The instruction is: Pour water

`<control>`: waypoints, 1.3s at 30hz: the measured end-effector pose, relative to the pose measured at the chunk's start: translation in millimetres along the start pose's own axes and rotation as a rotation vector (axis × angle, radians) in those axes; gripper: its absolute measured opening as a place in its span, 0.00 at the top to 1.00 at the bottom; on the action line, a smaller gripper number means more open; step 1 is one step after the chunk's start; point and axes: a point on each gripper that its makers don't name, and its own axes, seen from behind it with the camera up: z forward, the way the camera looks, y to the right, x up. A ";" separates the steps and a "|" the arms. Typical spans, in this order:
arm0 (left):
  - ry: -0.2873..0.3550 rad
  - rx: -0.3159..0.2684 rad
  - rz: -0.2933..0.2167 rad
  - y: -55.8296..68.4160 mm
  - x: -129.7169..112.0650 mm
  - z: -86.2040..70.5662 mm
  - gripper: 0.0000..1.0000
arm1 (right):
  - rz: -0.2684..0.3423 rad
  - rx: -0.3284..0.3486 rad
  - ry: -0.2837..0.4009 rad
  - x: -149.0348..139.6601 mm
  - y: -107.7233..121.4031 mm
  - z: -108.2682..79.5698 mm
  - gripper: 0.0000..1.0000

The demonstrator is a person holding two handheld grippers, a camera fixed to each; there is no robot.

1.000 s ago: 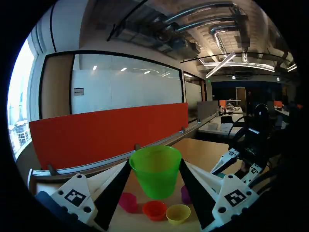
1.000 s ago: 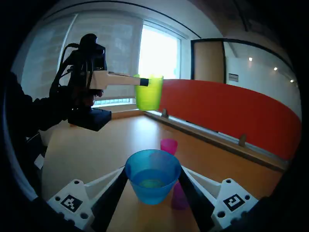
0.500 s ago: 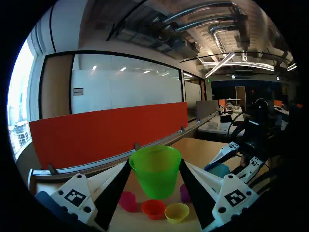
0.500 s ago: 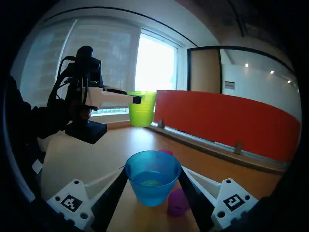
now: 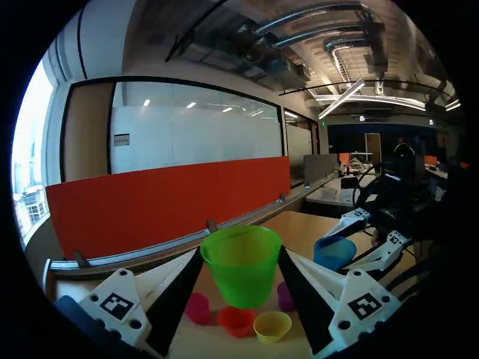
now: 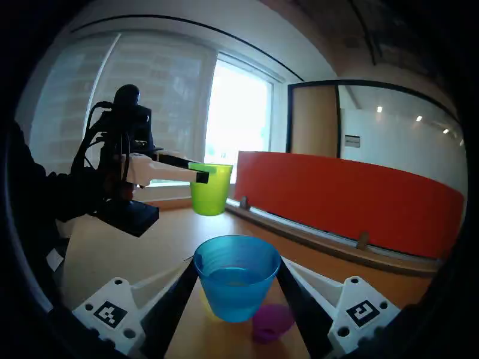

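Here, the left gripper (image 5: 240,251) clamps the green cup (image 5: 241,272) upright — the right gripper (image 6: 237,263) clamps the blue cup (image 6: 236,290).

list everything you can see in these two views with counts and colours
green cup: 1, green, held off the table
blue cup: 1, blue, held off the table, liquid inside
small cups: 4, pink, red, yellow, purple, on the table below the green cup
table: 1, wood-coloured, under the cups
divider panel: 1, orange-red, along the table's far edge
window: 1, bright, beyond the table
ceiling pipes: several, grey, overhead
sleeve: 1, dark, left side of the right gripper view
left hand-held gripper: 1, white with black fingers, shut on the green cup
right hand-held gripper: 1, same colours, shut on the blue cup
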 end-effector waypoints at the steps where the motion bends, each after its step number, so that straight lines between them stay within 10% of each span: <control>1: -0.001 -0.001 -0.001 0.3 -0.3 -0.2 0.11 | -0.001 -0.001 0.002 1.1 0.0 -0.2 0.08; 39: -0.023 -0.009 -0.010 7.6 -7.2 -15.5 0.11 | -0.007 0.007 0.023 33.6 -0.5 -1.5 0.09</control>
